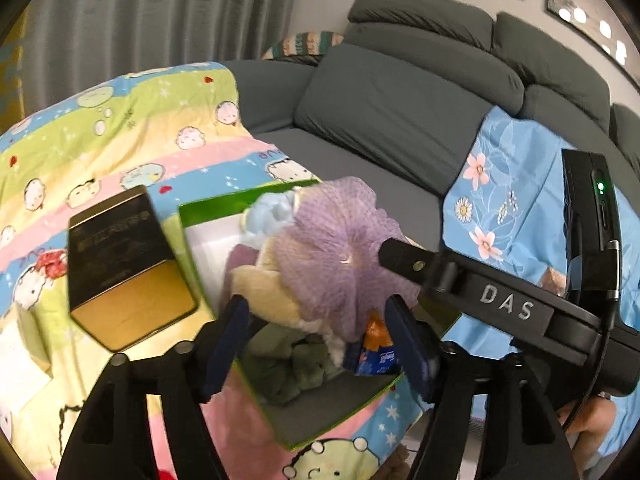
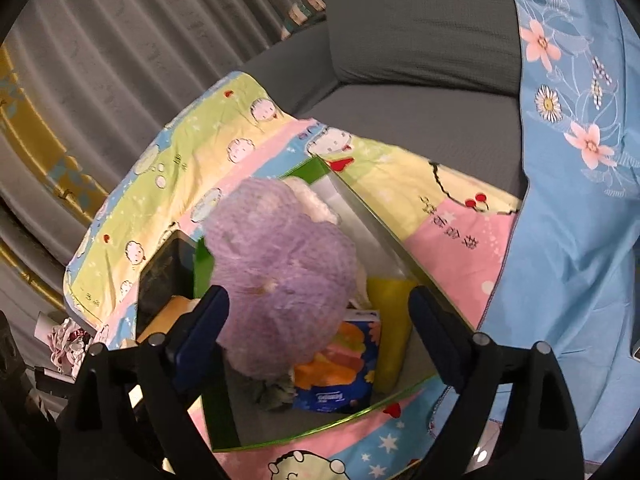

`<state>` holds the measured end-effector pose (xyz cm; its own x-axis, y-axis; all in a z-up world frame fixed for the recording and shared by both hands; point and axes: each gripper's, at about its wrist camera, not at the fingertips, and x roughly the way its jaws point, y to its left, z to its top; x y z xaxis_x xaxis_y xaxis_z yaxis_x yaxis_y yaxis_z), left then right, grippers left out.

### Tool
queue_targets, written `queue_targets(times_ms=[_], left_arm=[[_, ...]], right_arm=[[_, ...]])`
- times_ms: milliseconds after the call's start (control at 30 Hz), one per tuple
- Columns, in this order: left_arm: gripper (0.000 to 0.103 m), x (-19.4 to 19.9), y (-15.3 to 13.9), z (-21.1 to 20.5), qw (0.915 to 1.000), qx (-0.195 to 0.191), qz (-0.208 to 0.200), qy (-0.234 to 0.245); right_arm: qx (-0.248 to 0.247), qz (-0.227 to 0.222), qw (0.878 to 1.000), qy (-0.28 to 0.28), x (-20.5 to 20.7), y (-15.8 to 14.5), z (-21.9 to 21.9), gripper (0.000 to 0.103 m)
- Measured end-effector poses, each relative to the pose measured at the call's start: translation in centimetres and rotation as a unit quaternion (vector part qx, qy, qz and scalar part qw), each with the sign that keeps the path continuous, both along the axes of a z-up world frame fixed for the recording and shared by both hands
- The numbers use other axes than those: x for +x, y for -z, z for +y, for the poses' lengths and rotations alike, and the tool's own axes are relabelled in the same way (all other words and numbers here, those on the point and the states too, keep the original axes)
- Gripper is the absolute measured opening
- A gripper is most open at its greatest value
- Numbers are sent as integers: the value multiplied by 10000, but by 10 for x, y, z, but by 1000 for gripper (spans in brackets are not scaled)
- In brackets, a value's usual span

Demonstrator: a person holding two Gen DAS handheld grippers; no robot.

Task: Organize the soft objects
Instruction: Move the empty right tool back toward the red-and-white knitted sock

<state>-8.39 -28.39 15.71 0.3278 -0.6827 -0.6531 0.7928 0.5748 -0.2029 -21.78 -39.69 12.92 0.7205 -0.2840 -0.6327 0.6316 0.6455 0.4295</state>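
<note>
While both claws hang over a green-rimmed box (image 2: 320, 170), a purple mesh bath pouf (image 2: 280, 272) sits on top of the soft things piled inside it. The box rests on a cartoon-print quilt (image 2: 192, 140) spread over a grey sofa (image 1: 400, 96), near the quilt's front edge.

From the right wrist view, the right claw (image 2: 320, 320) stands wide open, its two dark blue pads on either side of the pouf's near end and not pressing on it. Under the pouf lie a blue tissue pack (image 2: 340, 376) with an orange print, a yellow cloth (image 2: 390, 320) against the box's right wall, a dark green cloth (image 2: 272, 392) at the near end and something white and fluffy (image 2: 312, 200) toward the far corner.

From the left wrist view, the left claw (image 1: 316, 344) is partly open with nothing gripped; the pile shows through the gap between its pads. A cream soft item (image 1: 264, 280) and a pale blue one (image 1: 272, 212) lie beside the pouf. One black finger of the right claw (image 1: 404, 258) reaches in from the right, its tip at the pouf's edge; whether it touches cannot be told.

A black and gold tin (image 1: 120, 264) stands on the quilt just left of the box. A light blue floral sheet (image 2: 580, 200) covers the sofa to the right, its edge overlapping the quilt. Grey curtains (image 2: 120, 40) hang behind.
</note>
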Motion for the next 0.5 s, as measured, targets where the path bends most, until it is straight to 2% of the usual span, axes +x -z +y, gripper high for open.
queue_targets(times_ms=[100,500], left_arm=[[80,1,-6,15,9998,-167,64,-58],[81,-6,-32,73,9982,-379,137,-435]], right_arm=[[-258,-64,9996,-18,-3,-10,11,98],[-970,-259,9949,53,-20,-41,46,102]])
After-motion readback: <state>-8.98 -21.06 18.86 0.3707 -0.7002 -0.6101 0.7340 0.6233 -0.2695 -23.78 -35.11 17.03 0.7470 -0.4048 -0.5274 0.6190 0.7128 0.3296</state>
